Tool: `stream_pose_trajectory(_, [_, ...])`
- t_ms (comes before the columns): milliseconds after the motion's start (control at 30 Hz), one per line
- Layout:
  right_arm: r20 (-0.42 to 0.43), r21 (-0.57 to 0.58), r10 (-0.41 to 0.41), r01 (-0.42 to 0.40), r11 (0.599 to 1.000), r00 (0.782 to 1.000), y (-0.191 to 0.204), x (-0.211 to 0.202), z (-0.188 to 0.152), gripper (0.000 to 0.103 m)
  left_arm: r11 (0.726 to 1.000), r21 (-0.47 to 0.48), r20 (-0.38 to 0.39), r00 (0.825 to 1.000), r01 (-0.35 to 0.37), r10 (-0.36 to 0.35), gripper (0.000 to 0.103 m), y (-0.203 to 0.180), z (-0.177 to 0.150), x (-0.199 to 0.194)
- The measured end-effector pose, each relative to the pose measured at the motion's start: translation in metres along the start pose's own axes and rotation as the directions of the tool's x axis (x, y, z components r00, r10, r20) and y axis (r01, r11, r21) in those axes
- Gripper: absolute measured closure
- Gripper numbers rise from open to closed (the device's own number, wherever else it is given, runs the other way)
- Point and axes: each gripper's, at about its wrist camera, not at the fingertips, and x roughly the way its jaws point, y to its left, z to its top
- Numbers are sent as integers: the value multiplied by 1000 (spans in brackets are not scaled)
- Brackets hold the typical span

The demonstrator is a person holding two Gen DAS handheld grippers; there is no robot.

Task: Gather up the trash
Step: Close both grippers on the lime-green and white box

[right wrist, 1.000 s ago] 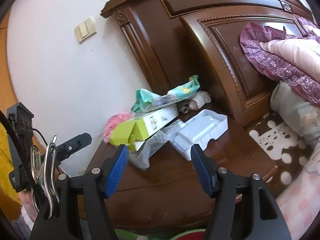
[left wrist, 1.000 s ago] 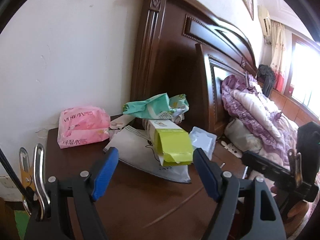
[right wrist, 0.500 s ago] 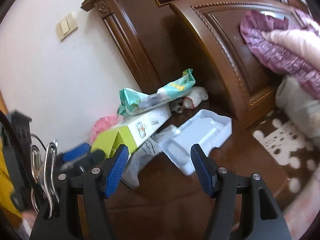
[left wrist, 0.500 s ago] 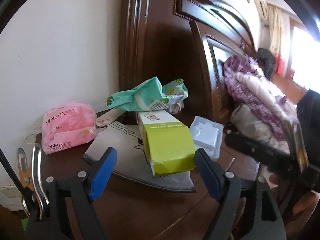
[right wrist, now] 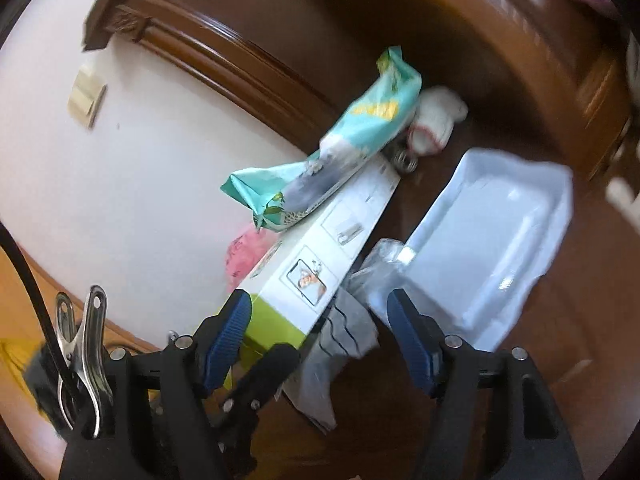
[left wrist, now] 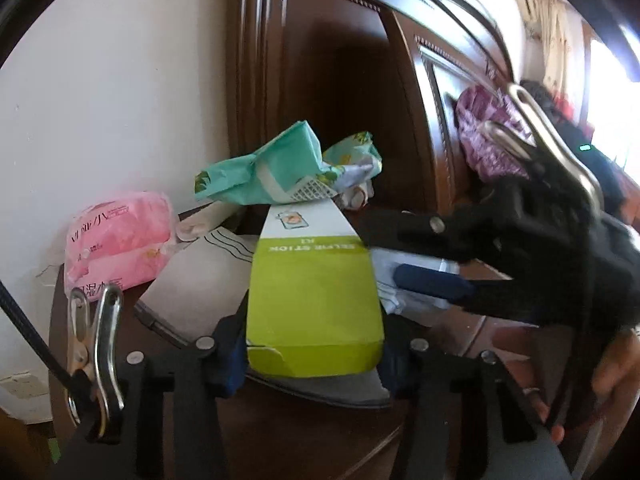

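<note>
A green and white box (left wrist: 312, 304) lies on a grey flat bag (left wrist: 204, 280) on the dark wooden nightstand (left wrist: 304, 436). My left gripper (left wrist: 310, 356) is closing on the box's near green end, and its blue pads lie against both sides. In the right wrist view the box (right wrist: 320, 256) runs up to a teal wrapper (right wrist: 344, 148). My right gripper (right wrist: 320, 340) is opening, with the corner of a clear plastic tray (right wrist: 488, 236) and the grey bag (right wrist: 340, 336) between its fingers, untouched. The left wrist view shows the right gripper (left wrist: 412, 256) straddling the tray's edge (left wrist: 404, 300).
A pink tissue pack (left wrist: 116, 244) leans at the back left by the white wall. The teal wrapper (left wrist: 276, 172) and a crumpled white item (right wrist: 432, 120) sit against the carved headboard (left wrist: 360, 100). A person's hand (left wrist: 616, 368) holds the right gripper at the right edge.
My left gripper came forward and its jaws narrowed onto the box's green end. My right gripper rolled, moved in low over the nightstand and now reaches the plastic tray.
</note>
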Motion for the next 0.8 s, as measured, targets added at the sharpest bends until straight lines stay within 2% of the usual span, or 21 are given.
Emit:
stream_pose_trajectory(100, [-7, 52, 52, -51, 997, 999, 0, 11, 2, 26, 998, -17, 42, 997, 61, -60, 51, 8, -3, -15])
stream_pose_trajectory(233, [-15, 88, 115, -113, 990, 993, 4, 24, 1, 23, 990, 30, 71, 988, 135, -137, 51, 7, -9, -31])
stream_pose_trajectory(333, [16, 108, 172, -173, 979, 985, 4, 26, -2, 23, 989, 73, 91, 987, 130, -136, 51, 3, -17, -42])
stream_pose_trajectory(400, [48, 113, 194, -198, 974, 980, 2, 23, -6, 44, 989, 99, 107, 987, 108, -118, 51, 1, -22, -50])
stream_pose_trajectory(433, [51, 112, 220, -224, 968, 974, 3, 23, -8, 46, 989, 109, 119, 986, 100, -113, 51, 0, -25, -54])
stream_pose_trajectory(600, [72, 40, 227, -230, 972, 971, 20, 13, -14, 53, 989, 103, 141, 983, 106, -120, 51, 0, -30, -66])
stream_pose_trajectory(800, [86, 0, 291, -292, 956, 953, 27, -4, -16, 54, 987, 145, 197, 975, 75, -103, 51, -16, -35, -79])
